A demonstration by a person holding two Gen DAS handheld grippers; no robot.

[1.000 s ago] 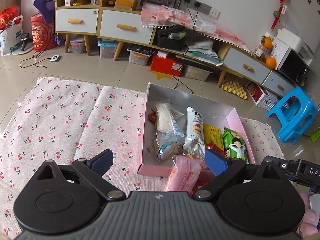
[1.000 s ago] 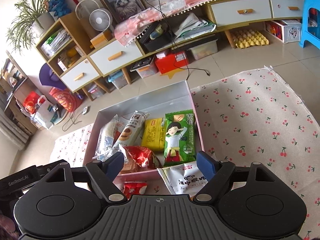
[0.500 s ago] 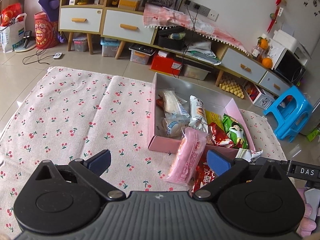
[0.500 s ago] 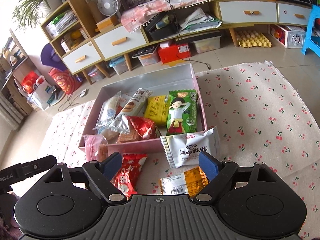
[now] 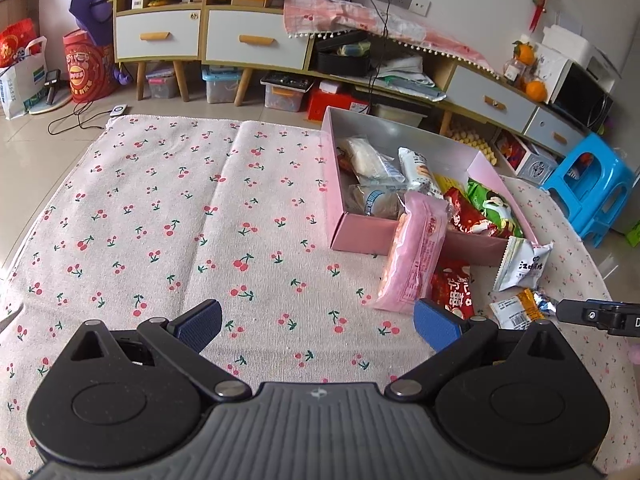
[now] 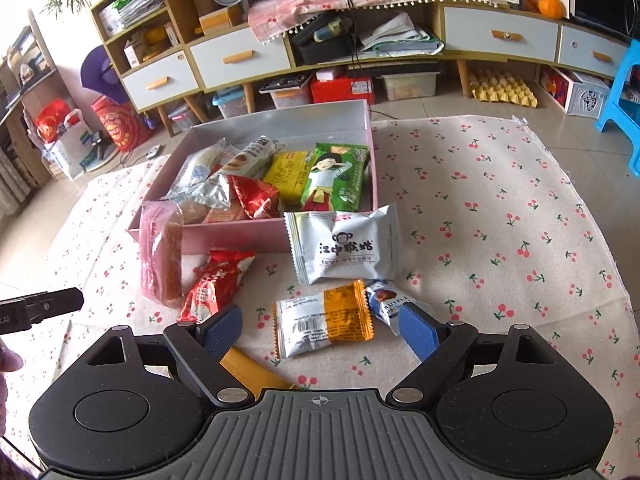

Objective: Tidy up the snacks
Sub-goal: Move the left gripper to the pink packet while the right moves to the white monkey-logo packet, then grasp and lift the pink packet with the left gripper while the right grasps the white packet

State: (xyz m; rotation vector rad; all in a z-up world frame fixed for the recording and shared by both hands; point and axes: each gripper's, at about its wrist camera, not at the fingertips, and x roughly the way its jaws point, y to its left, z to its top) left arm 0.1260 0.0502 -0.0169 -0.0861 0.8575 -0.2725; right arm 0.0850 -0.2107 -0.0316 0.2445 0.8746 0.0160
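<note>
A pink box [image 5: 360,236] [image 6: 240,236] on the cherry-print cloth [image 5: 160,220] holds several snack packets. A pink packet [image 5: 416,256] [image 6: 162,256] leans on the box's front wall. In front lie a red packet [image 6: 216,280], a white monkey-print packet [image 6: 346,244], an orange-and-white packet [image 6: 324,322], a small blue-and-white packet [image 6: 386,300] and a yellow packet [image 6: 252,372]. My right gripper [image 6: 320,330] is open just above the orange-and-white packet, not touching it. My left gripper [image 5: 318,322] is open over bare cloth, left of the red packet [image 5: 454,288].
A blue plastic stool [image 5: 592,188] stands right of the cloth. Low cabinets with drawers [image 5: 256,40] line the far wall, with storage boxes and an egg tray on the floor beneath. A wide stretch of cloth lies left of the box.
Both grippers have drawn back from the box and come lower, so the loose packets in front of it have come into view. The right jaws stand slightly wider.
</note>
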